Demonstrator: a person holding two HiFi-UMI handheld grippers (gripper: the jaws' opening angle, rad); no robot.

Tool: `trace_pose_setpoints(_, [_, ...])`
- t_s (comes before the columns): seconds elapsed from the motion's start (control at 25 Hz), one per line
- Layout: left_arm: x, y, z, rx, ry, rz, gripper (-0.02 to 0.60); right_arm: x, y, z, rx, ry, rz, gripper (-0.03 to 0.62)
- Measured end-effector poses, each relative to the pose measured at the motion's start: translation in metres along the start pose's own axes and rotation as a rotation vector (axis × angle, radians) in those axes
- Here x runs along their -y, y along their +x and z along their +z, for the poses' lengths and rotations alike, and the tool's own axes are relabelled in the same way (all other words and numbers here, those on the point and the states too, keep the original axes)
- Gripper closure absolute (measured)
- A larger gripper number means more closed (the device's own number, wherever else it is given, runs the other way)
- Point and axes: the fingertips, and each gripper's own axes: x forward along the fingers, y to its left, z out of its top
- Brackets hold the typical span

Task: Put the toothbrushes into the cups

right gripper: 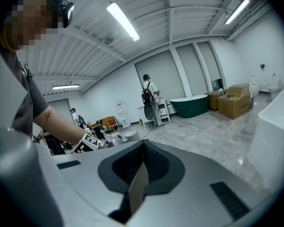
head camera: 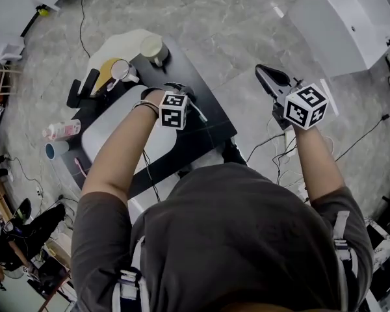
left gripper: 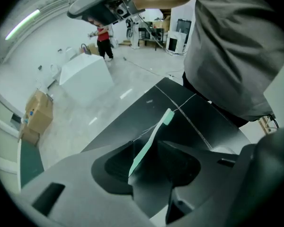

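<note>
The black surface (head camera: 211, 119) with its white basin (head camera: 107, 132) is laid out in front of you, but the job has barely started: nothing stands in a cup yet, as far as the head view shows.

Your left gripper (left gripper: 149, 148) points steeply down at the near right part of the surface. Its jaws stand apart with the green toothbrush (left gripper: 157, 129) between them, and the pads do not look pressed on the handle. The brush lies along the dark top, its head pointing away from the jaws.

Your right gripper (right gripper: 142, 148) hangs off to the side over the floor, well apart from the surface. Its jaws are closed together on nothing.

The two cups sit at the far end, beyond the basin: a pale cup (head camera: 151, 46) and a shiny-rimmed cup (head camera: 121, 69) just beside it. Both look empty from above.

At the near left edge lies a thin pink thing (head camera: 80, 168), possibly a second toothbrush; it is too small for you to be sure.

So what remains is almost everything: clamp the green brush, carry it over the basin to a cup, then deal with any other brush.
</note>
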Motion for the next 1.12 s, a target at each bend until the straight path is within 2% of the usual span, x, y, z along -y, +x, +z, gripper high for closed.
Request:
trace_pose_setpoints(0.08, [0.006,0.009,-0.003,-0.033,0.011,-0.054,0.453,0.004,-0.002,-0.003,-0.002,0.006,-0.003,0.602])
trace_pose_setpoints(0.12, [0.008,0.012,-0.004,-0.045,0.010,-0.081,0.487,0.006,-0.004,-0.005,-0.003,0.008,-0.005,0.602])
trace_pose_setpoints(0.24, [0.011,0.012,-0.005,-0.054,-0.008,-0.119,0.508,0.009,-0.008,-0.007,-0.003,0.014,-0.010,0.602])
trace_pose_setpoints(0.32, [0.012,0.011,-0.003,-0.047,-0.028,-0.121,0.550,0.009,-0.010,-0.007,-0.003,0.019,-0.013,0.602])
trace_pose_setpoints(0.52, [0.015,0.004,-0.006,0.020,-0.153,-0.066,0.552,-0.002,-0.007,-0.001,-0.001,0.011,0.001,0.602])
trace_pose_setpoints(0.76, [-0.018,-0.056,0.006,0.287,-0.437,0.116,0.553,-0.019,0.002,0.014,0.005,0.004,0.024,0.602])
trace_pose_setpoints(1.12, [-0.087,-0.178,-0.030,0.755,-0.841,0.455,0.552,-0.034,0.041,0.047,0.042,-0.002,0.054,0.602])
